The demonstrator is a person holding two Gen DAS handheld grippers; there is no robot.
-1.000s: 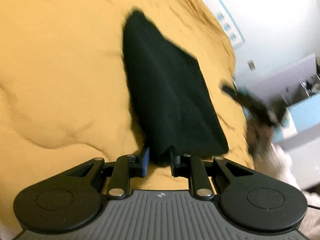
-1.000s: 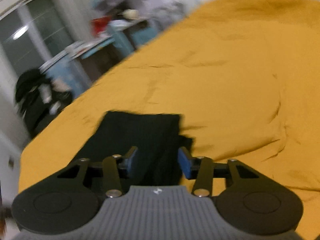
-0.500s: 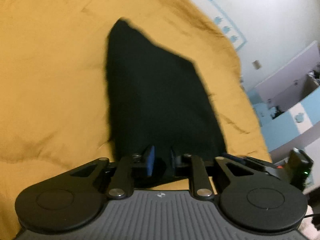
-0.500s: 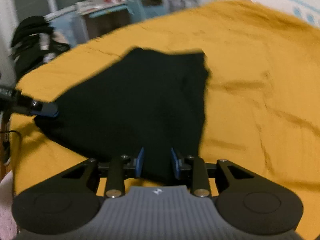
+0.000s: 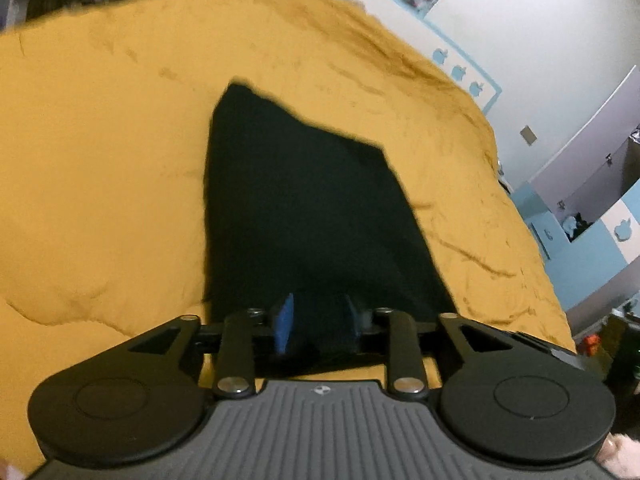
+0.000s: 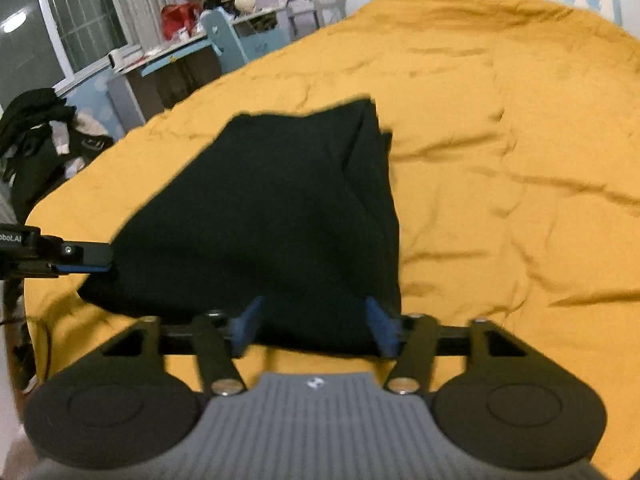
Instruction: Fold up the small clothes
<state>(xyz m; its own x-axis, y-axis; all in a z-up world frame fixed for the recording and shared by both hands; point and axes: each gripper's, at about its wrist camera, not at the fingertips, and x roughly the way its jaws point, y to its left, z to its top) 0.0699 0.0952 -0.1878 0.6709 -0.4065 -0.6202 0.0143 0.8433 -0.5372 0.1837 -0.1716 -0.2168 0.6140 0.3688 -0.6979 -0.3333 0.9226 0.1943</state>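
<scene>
A black garment (image 5: 304,216) lies folded and flat on the yellow bedspread (image 5: 100,168). My left gripper (image 5: 318,320) is at its near edge. The jaws are opening, the blue pads (image 5: 285,320) stand apart, and cloth lies loose between them. In the right wrist view the same garment (image 6: 272,220) spreads out ahead. My right gripper (image 6: 313,326) is over its near hem with jaws opening wide, its pads (image 6: 246,324) clear of the cloth between them. The left gripper (image 6: 86,258) shows at the garment's left corner.
The yellow bedspread (image 6: 500,160) is wrinkled and stretches far to the right. Beyond the bed's left edge stand a heap of dark clothes (image 6: 36,128), a blue chair and desk (image 6: 224,40), and shelves. Blue and white furniture (image 5: 592,240) lines the wall.
Both grippers were pinching the garment's edge and have now spread their jaws. The garment went from lifted and drawn across the bed to lying flat. The left view has pulled back and up.
</scene>
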